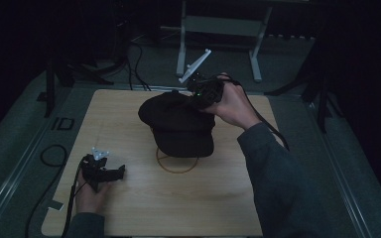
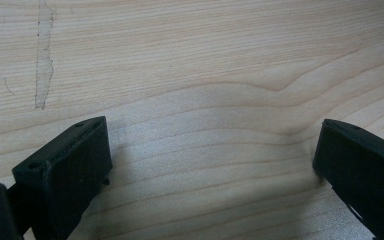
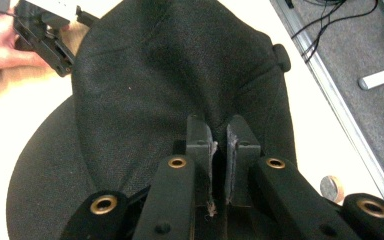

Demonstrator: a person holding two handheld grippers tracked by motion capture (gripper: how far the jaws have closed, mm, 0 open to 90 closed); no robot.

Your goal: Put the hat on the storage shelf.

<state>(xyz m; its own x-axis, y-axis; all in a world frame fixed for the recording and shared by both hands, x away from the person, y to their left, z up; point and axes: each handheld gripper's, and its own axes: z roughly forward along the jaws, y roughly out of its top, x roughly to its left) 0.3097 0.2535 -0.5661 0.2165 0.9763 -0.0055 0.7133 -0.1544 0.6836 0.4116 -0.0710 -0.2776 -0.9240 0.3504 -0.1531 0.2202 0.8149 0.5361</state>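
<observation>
A black cap (image 1: 178,124) lies in the middle of the wooden table (image 1: 129,208), with its brim toward the front. My right gripper (image 1: 192,98) comes in from the back right and is shut on a fold of the cap's crown. In the right gripper view the jaws (image 3: 219,135) stand close together with the cap (image 3: 155,75) fabric pinched between them. My left gripper (image 1: 115,172) rests low over the table near the front left, apart from the cap. Its jaws (image 2: 212,145) are open with bare wood between them.
A thin brown ring (image 1: 177,167) is marked on the table under the cap's brim. A metal stand (image 1: 218,29) is on the floor behind the table. Cables (image 1: 54,153) lie on the floor at the left. The other hand's gripper (image 3: 45,35) is beyond the cap.
</observation>
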